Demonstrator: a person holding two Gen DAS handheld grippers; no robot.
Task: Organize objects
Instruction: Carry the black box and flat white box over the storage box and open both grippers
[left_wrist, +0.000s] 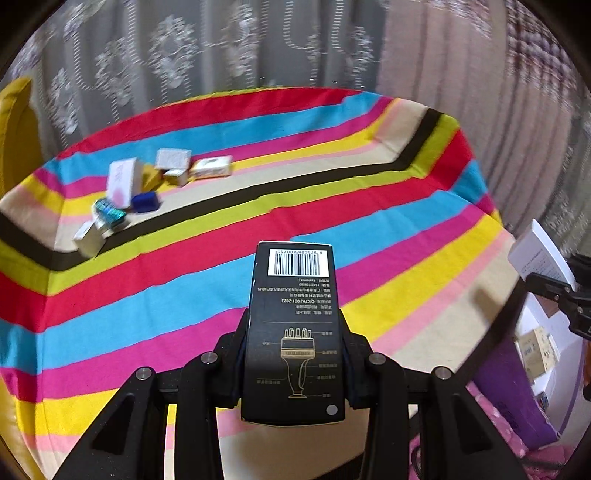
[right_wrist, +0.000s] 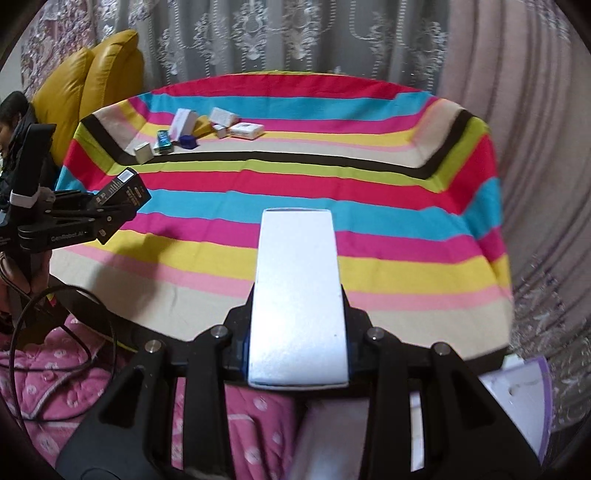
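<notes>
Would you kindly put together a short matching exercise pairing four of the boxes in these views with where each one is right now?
Things:
1. black box with a barcode
2. plain white box
3. small dark blue box
4. small silver cube box

Places:
A. held in the right gripper
B. at the near-left end of the far cluster, on the black stripe of the striped tablecloth
C. held in the left gripper
D. on the cloth inside the far cluster, beside the shiny teal box

Pairs: 1-C, 2-A, 3-D, 4-B
</notes>
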